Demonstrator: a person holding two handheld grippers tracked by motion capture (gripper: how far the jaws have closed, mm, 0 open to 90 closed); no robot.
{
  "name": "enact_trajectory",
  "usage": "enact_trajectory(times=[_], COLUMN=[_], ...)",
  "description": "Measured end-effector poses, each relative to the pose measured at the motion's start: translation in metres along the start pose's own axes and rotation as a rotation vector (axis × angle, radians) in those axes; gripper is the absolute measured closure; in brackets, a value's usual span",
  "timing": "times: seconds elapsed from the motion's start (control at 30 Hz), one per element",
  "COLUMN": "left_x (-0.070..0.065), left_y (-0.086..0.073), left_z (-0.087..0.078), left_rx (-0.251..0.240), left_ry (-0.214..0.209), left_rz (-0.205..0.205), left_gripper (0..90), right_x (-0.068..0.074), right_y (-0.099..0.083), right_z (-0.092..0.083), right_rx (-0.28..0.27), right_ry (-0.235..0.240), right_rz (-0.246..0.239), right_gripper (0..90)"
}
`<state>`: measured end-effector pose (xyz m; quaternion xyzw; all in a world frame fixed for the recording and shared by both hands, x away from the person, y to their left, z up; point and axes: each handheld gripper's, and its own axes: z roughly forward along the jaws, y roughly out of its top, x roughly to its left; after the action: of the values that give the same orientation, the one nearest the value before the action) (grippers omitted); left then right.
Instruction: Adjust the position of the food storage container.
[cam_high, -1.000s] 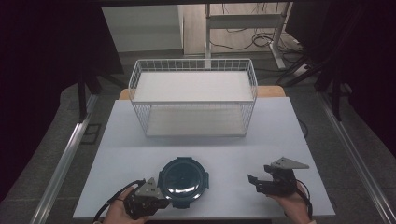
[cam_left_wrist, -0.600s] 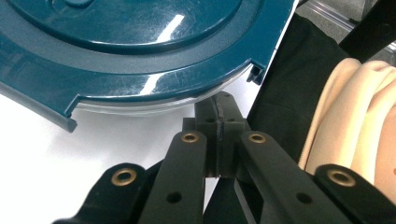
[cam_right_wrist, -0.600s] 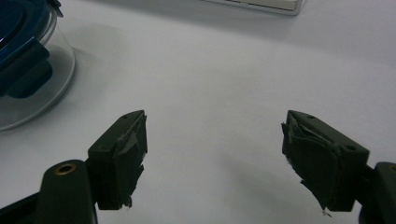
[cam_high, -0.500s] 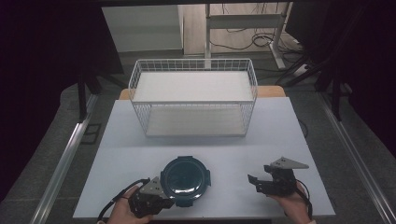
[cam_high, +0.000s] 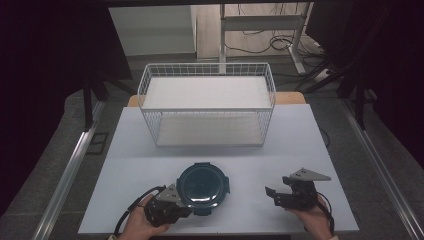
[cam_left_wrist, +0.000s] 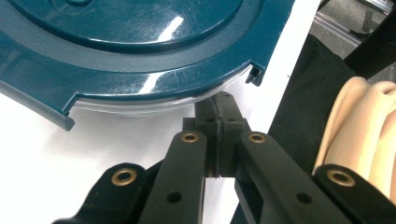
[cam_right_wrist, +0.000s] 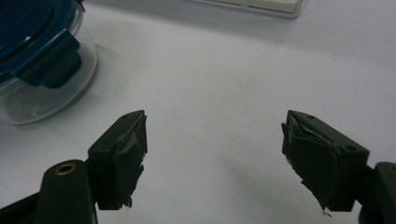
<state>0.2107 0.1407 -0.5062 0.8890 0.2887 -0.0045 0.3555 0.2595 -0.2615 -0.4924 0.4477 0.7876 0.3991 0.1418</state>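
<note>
Container (cam_high: 202, 186) shifted, L tool (cam_left_wrist: 218, 105) beneath.

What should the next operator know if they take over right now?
Left hand-held gripper: jaws shut, tips at the near-left edge of the round container, under its teal lid; whether it pinches anything cannot be told.
Right hand-held gripper: open, holding nothing, right of the container.
Container sits lidded at the table's near edge; wire basket stands behind it.
Done: nothing evident. Left: probably handling the container.
</note>
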Motion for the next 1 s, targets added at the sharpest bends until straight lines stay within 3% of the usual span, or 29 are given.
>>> enact_trajectory(times=[1.0], left_x=[0.019], left_y=[0.043], left_z=[0.029], left_rx=[0.004], left_ry=[0.023], left_rz=[-0.023], left_gripper=[90.0], right_x=[0.000], right_y=[0.001], right_z=[-0.003], right_rx=[-0.021], right_ry=[0.007], right_rz=[0.001], right_gripper=[22.0])
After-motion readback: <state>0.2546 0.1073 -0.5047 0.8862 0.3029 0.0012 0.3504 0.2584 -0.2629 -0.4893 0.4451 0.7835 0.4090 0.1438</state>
